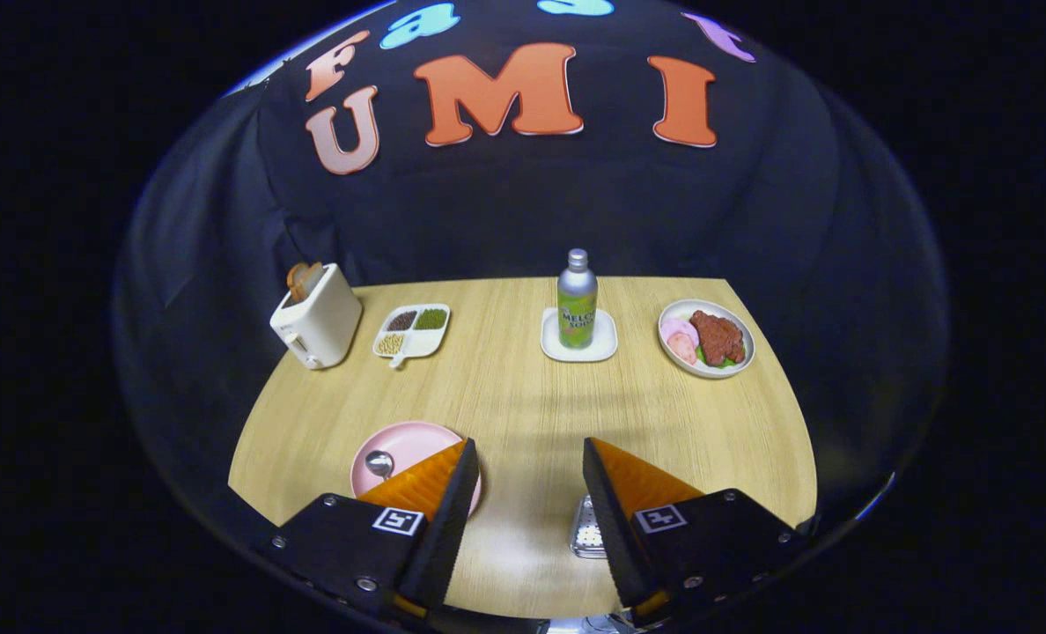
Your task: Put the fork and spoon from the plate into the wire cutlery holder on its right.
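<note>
Pale wood-grain table [523, 414] is carrying everything in the booth, and the gripper [527, 462] is hovering over its near edge with its two fingers standing wide apart, nothing between them but bare tabletop. Partly hiding behind the left finger, at about ten o'clock from the gripper's middle, a pink plate [404, 445] is lying flat, and the spoon [379, 463] is resting on it with its bowl showing; the fork cannot be made out from this angle. Just inside the right finger, at about five o'clock, a corner of the wire cutlery holder [586, 528] is peeking out, the rest hiding behind that finger. Farther off, at twelve o'clock, a green drink bottle [577, 299] is standing upright on a small white square tray [579, 339]. Toward two o'clock a white plate of food [706, 338] is sitting near the far right corner. Toward eleven o'clock a divided dish of beans [412, 331] is lying just beside a cream toaster [316, 319] with toast sticking out of it.
</note>
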